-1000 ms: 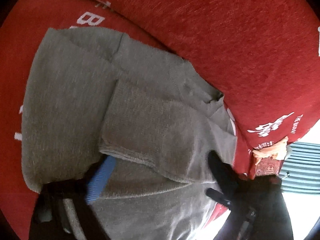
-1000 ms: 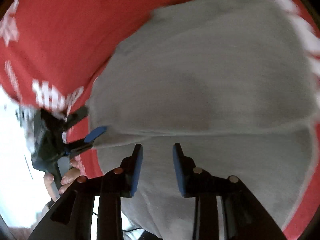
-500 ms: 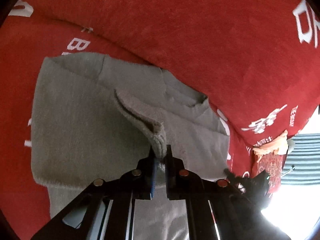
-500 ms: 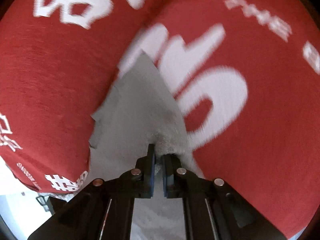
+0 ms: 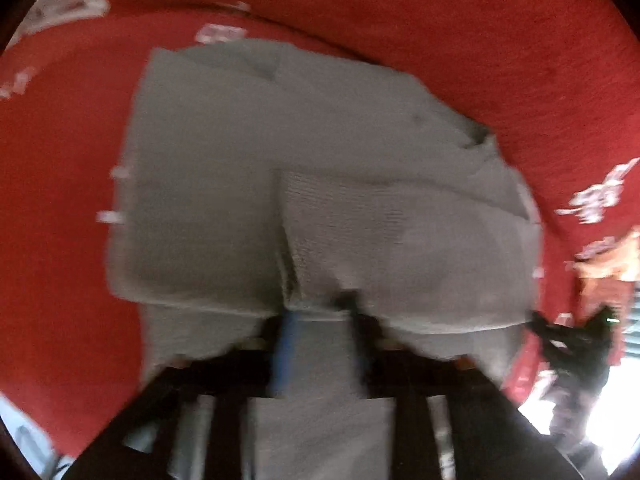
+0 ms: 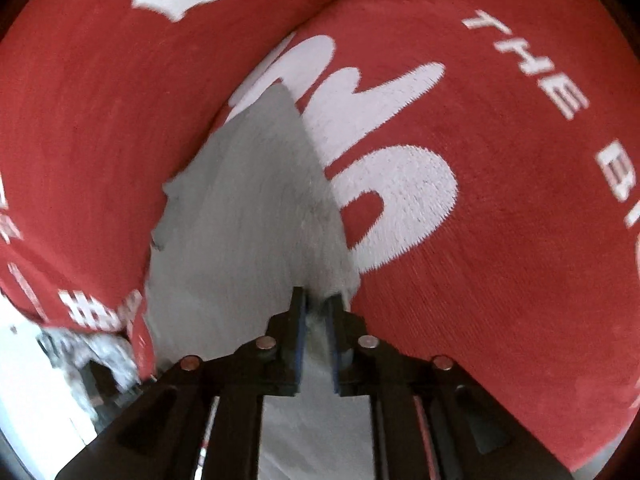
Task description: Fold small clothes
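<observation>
1. Your left gripper [image 5: 320, 308] hangs over a gray knit garment [image 5: 248, 168] spread on a red cover with white lettering [image 5: 60, 140]. The view is blurred by motion.
2. Its jaws stand apart, the blue pad [image 5: 286, 344] on one side and a dark finger on the other, with a strip of gray fabric showing in the gap between them. Nothing appears pinched there.
3. The garment lies mostly flat, with a folded flap [image 5: 360, 232] doubled over its lower right part, the flap's near edge just ahead of your left fingertips.
4. Behind the garment a red cushion [image 5: 500, 40] rises, touching the cloth's far edge.
5. Your right gripper [image 6: 316, 312] is nearly closed, its jaws pinching a bunched edge of the gray garment [image 6: 248, 208] between the blue pads.
6. In the right wrist view the cloth stretches away from the pinch in a tapering wedge, lying in the crease between the red cover [image 6: 500, 220] and the cushion [image 6: 100, 100].
7. At the right edge of the left wrist view your right gripper [image 5: 576, 336] shows as a dark shape at the garment's corner.
</observation>
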`<action>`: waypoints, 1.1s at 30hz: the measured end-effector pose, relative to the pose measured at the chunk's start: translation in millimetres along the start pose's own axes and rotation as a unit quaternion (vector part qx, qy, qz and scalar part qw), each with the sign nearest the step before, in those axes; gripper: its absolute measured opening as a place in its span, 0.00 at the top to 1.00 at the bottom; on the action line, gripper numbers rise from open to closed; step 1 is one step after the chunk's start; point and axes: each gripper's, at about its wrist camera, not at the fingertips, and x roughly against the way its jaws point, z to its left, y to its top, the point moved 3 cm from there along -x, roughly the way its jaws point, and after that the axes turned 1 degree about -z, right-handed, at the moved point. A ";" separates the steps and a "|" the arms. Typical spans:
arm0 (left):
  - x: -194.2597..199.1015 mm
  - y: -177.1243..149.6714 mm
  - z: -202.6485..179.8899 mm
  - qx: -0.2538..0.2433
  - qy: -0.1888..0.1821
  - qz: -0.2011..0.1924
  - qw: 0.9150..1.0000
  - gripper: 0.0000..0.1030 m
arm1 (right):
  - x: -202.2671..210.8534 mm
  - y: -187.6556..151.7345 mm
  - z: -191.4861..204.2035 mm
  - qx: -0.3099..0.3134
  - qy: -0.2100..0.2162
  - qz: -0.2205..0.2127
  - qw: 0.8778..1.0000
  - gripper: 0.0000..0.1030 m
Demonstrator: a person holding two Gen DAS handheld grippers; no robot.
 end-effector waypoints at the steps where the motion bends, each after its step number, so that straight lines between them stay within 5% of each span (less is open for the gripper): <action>1: 8.0 0.3 1.1 -0.008 0.017 -0.014 1.000 0.46 | 4.8 -2.7 5.8 0.016 -0.003 0.002 1.000 0.73; 7: 27.6 2.2 -3.5 -0.032 0.043 -0.036 0.998 0.45 | 41.7 13.0 12.0 0.073 -0.017 -0.035 0.997 0.65; 18: -14.9 7.1 -37.9 -0.041 0.085 -0.023 0.995 0.45 | -17.6 85.4 4.7 0.030 0.009 -0.020 0.999 0.65; 19: -15.4 6.9 -37.5 -0.036 0.086 -0.024 0.995 0.45 | -21.1 87.5 5.6 0.027 0.016 -0.018 0.999 0.66; 20: -15.3 6.8 -37.8 -0.035 0.086 -0.025 0.995 0.45 | -23.0 88.8 11.8 0.037 0.020 -0.017 0.999 0.77; 21: -15.8 7.1 -39.8 -0.035 0.089 -0.026 0.995 0.45 | -23.4 88.7 17.3 0.052 0.013 -0.014 0.998 0.92; 23: -16.1 5.9 -42.2 -0.039 0.096 -0.025 0.994 0.45 | -14.2 84.1 41.7 0.135 -0.025 -0.026 0.990 0.92; 26: -20.1 3.5 -48.9 -0.049 0.105 -0.028 0.993 0.45 | -2.3 87.5 50.9 0.178 -0.066 -0.047 0.981 0.93; 31: -21.0 -1.8 -53.8 -0.054 0.120 -0.032 0.991 0.45 | -1.6 105.0 7.9 0.158 -0.162 -0.038 0.973 0.99; 33: -20.2 -2.7 -56.2 -0.053 0.121 -0.030 0.991 0.45 | 8.0 104.2 -4.9 0.123 -0.141 -0.034 0.982 0.97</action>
